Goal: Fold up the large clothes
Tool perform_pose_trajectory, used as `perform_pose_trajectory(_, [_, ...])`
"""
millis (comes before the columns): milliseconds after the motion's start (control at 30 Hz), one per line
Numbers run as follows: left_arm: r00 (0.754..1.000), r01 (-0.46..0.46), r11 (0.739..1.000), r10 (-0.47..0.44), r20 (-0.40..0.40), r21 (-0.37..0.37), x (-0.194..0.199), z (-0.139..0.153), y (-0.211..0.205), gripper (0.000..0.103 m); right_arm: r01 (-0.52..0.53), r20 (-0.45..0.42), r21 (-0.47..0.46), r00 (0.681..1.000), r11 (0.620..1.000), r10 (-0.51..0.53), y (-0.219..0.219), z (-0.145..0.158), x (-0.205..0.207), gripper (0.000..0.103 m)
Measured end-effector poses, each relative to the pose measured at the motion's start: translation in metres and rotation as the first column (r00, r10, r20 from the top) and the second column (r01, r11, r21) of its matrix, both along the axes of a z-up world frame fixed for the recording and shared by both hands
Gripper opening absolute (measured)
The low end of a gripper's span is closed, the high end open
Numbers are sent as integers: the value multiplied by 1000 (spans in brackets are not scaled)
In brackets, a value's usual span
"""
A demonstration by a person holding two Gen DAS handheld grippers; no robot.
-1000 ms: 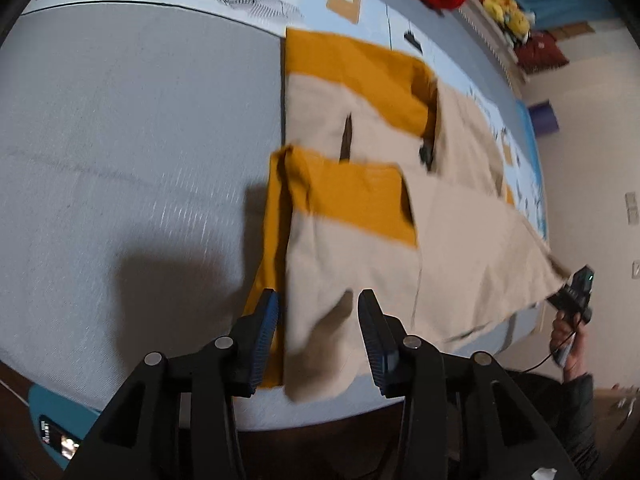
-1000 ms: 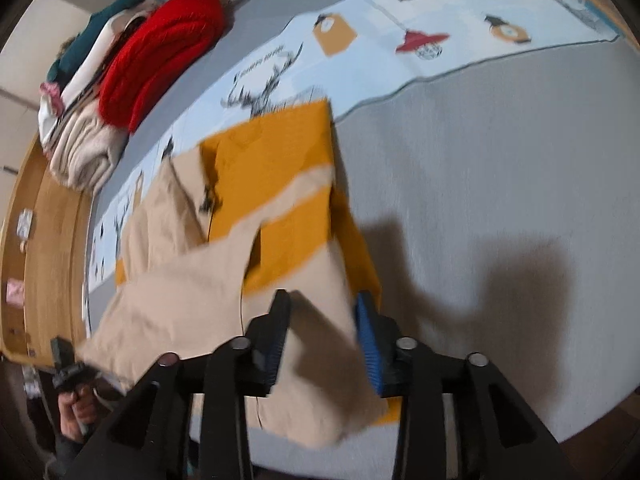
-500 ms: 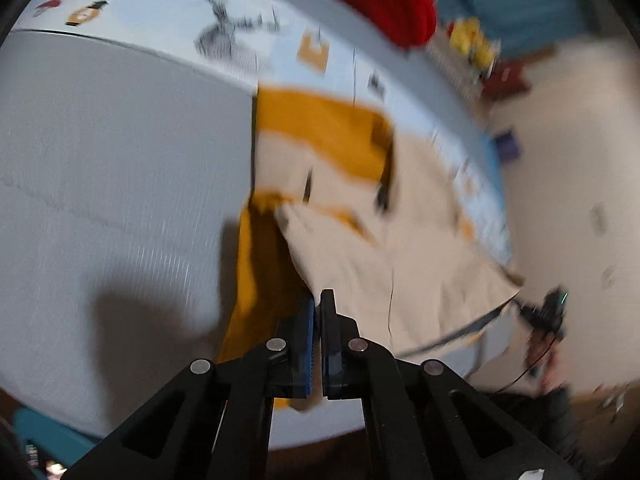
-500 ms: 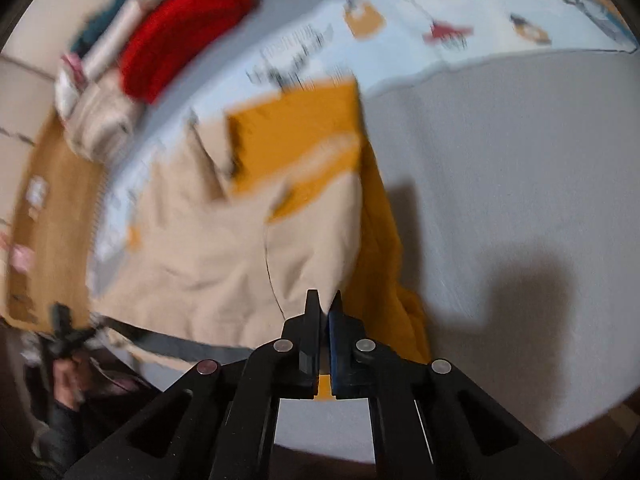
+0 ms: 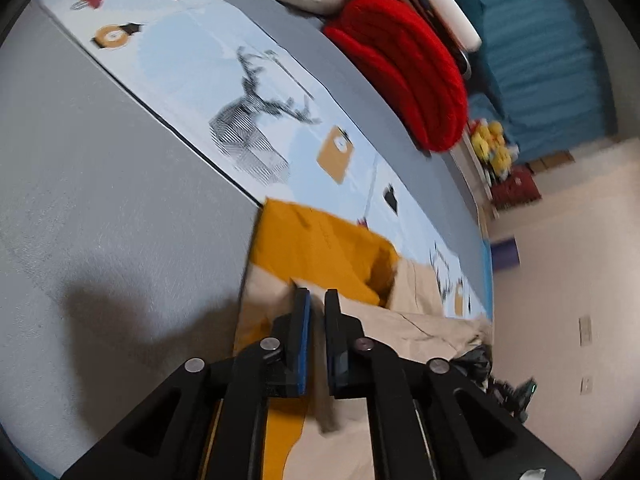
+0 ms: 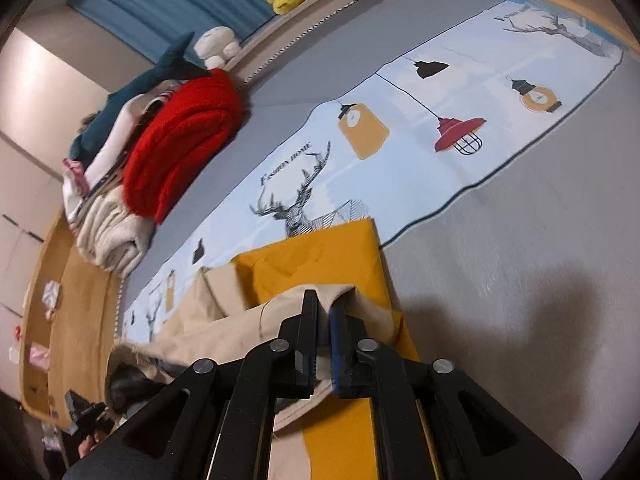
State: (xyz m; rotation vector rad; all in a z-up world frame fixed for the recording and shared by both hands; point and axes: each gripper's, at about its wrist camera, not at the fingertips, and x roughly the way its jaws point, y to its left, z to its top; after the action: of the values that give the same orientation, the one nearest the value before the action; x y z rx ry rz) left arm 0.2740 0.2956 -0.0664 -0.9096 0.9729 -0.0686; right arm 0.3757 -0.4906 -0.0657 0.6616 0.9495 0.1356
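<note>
We hold the garment (image 5: 320, 248) on the bed (image 5: 100, 184) with both tongs, left (image 5: 316, 300) and right (image 6: 323, 304), each pinched narrow on a beige hem to carry it toward the yellow end. Only the right view shows the garment's edge beside the deer print (image 6: 296, 204).

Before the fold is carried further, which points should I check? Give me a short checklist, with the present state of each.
1. Left hand-held gripper shut on the beige and mustard garment: ok, cloth sits between the pads.
2. Right hand-held gripper shut on the garment: ok.
3. Lifted edge held level between both: cannot tell.
4. Far mustard edge flat on the grey bed cover: ok.
5. Red blanket apart from the garment: ok.
</note>
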Motion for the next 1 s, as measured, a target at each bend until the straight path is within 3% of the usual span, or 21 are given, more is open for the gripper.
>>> perform_pose_trajectory(133, [993, -115, 992, 116, 1, 41, -2, 2, 25, 18, 61, 29, -19, 998, 998, -61, -13, 1, 12, 20])
perform_pose_trajectory(233, [991, -110, 990, 115, -61, 83, 0, -7, 31, 24, 83, 16, -57, 996, 995, -82, -19, -1, 14, 33])
perform_pose_trajectory(367, [980, 25, 990, 3, -197, 140, 9, -28, 14, 37, -9, -89, -112, 996, 994, -2, -9, -24, 22, 40])
perform_pose_trajectory(500, [946, 210, 956, -145, -291, 204, 16, -41, -18, 47, -176, -201, -223, 971, 959, 131, 16, -48, 26, 41])
perform_pose_trajectory(600, [937, 280, 928, -209, -278, 246, 19, -37, -37, 56, -235, -216, -246, 959, 940, 183, 27, -55, 26, 41])
perform_pose_trajectory(700, [942, 297, 910, -230, -246, 288, 28, -31, -50, 57, -244, -220, -257, 957, 935, 189, 31, -60, 29, 42])
perform_pose_trajectory(1000, [960, 268, 907, -221, -174, 326, 64, -27, -64, 57, -208, -169, -260, 971, 943, 168, 34, -61, 49, 44])
